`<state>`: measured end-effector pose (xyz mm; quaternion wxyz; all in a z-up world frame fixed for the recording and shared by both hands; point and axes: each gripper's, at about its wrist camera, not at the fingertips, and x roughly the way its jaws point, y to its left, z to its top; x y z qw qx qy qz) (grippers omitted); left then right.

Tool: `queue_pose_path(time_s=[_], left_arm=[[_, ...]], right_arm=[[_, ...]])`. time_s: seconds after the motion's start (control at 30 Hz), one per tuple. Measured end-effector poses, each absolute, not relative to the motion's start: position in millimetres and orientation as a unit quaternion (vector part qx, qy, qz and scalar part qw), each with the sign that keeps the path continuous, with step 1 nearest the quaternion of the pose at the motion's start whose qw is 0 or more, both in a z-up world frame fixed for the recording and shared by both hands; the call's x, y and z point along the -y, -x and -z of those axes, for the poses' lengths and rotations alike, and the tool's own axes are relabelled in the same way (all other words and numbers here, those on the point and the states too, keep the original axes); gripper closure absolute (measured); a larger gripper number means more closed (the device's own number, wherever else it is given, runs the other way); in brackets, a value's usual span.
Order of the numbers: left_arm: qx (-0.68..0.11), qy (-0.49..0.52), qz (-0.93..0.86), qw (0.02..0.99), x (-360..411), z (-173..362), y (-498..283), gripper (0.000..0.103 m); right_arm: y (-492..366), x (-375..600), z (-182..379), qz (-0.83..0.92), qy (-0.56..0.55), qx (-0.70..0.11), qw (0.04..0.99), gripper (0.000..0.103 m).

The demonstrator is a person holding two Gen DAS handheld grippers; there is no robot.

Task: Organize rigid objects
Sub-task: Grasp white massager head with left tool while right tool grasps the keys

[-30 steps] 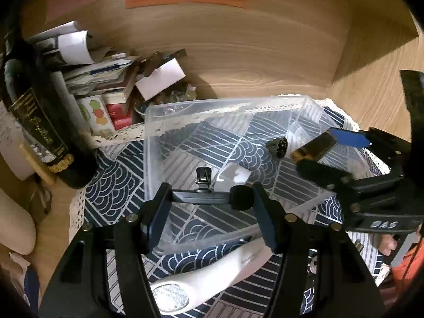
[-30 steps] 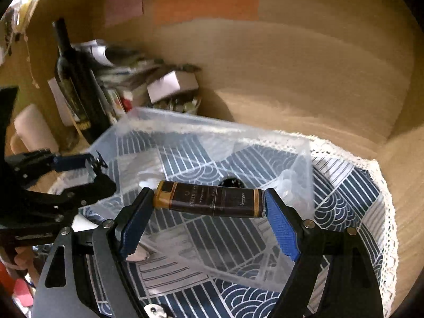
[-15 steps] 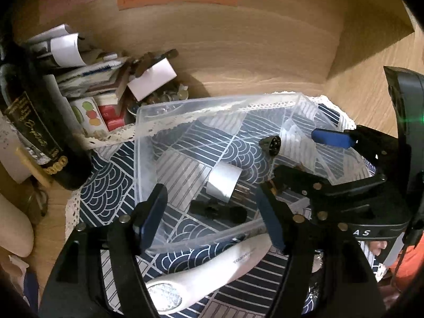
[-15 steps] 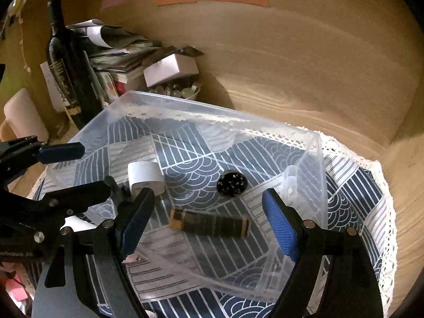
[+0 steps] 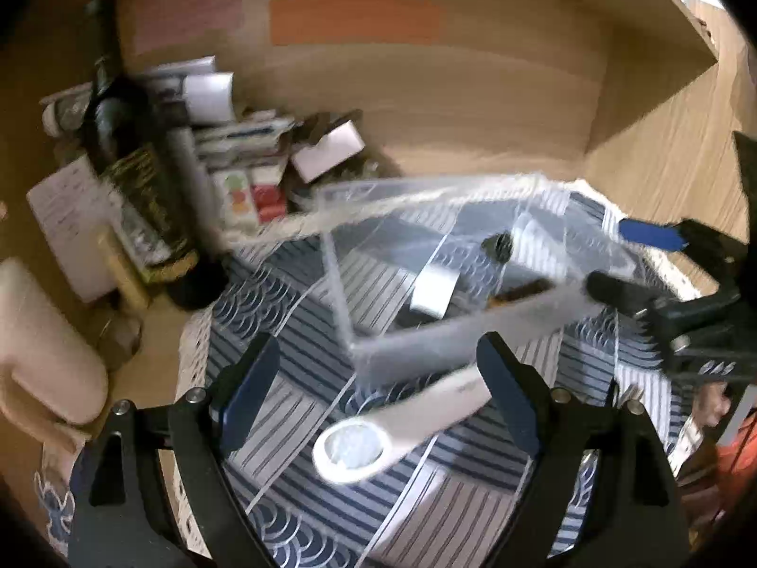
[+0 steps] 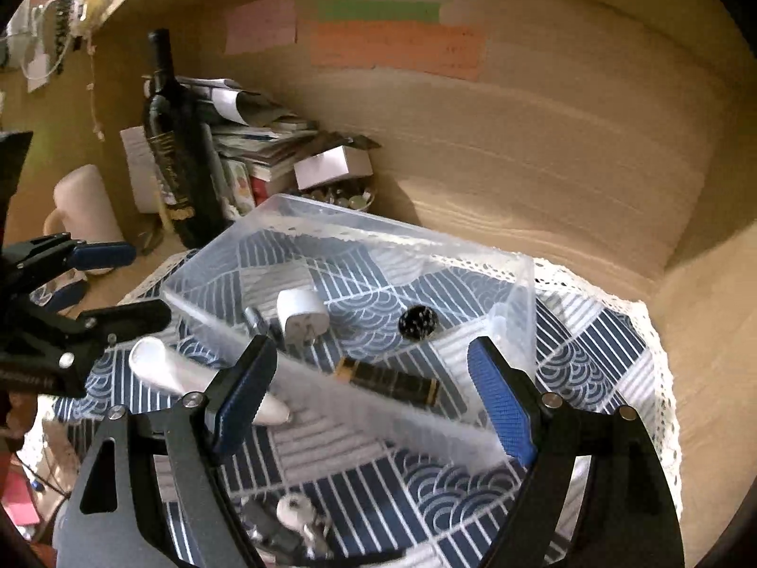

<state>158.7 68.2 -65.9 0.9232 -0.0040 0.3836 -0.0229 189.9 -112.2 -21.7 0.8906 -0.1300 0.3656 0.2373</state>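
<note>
A clear plastic bin (image 6: 511, 284) (image 5: 454, 341) stands on a blue patterned cloth (image 6: 591, 355). Inside lie a white plug adapter (image 6: 303, 315) (image 5: 433, 291), a small black clip (image 6: 259, 324), a black round cap (image 6: 417, 323) (image 5: 497, 245) and a brown tube with gold ends (image 6: 388, 381) (image 5: 520, 291). My left gripper (image 5: 374, 388) is open and empty, in front of the bin above a white handheld device (image 5: 402, 426) (image 6: 198, 378). My right gripper (image 6: 369, 393) is open and empty, at the bin's near wall.
A dark wine bottle (image 6: 177, 151) (image 5: 137, 170), stacked papers and boxes (image 6: 265, 142) and a white mug (image 6: 83, 208) crowd the back left. Wooden walls (image 6: 544, 142) close in behind and to the right. Small items (image 6: 293, 520) lie on the cloth near me.
My left gripper released the black clip and my right released the brown tube into the bin. Both grippers then pulled back and up.
</note>
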Motion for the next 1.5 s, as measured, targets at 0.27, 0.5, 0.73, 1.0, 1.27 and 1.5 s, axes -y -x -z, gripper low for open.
queue_pose_path(time_s=[0.27, 0.5, 0.73, 1.0, 1.27, 1.5], left_arm=[[-0.429, -0.007, 0.029, 0.903, -72, 106, -152, 0.017], [-0.438, -0.041, 0.059, 0.896, -46, 123, -162, 0.017], [-0.442, -0.06, 0.089, 0.891, -32, 127, -155, 0.037], [-0.464, -0.043, 0.114, 0.878, -32, 141, -131, 0.052], [-0.462, -0.04, 0.105, 0.88, -30, 146, -134, 0.053], [-0.442, -0.032, 0.102, 0.89, -32, 135, -117, 0.056]], right_arm=[[-162, 134, 37, -0.224, 0.127, -0.389, 0.885, 0.022], [-150, 148, 59, -0.211, 0.117, -0.425, 0.873, 0.022], [-148, 140, 73, -0.234, 0.116, -0.446, 0.856, 0.03], [-152, 124, 91, -0.264, 0.119, -0.478, 0.829, 0.05], [-154, 118, 97, -0.277, 0.109, -0.491, 0.819, 0.065], [-150, 118, 93, -0.278, 0.115, -0.484, 0.822, 0.089]])
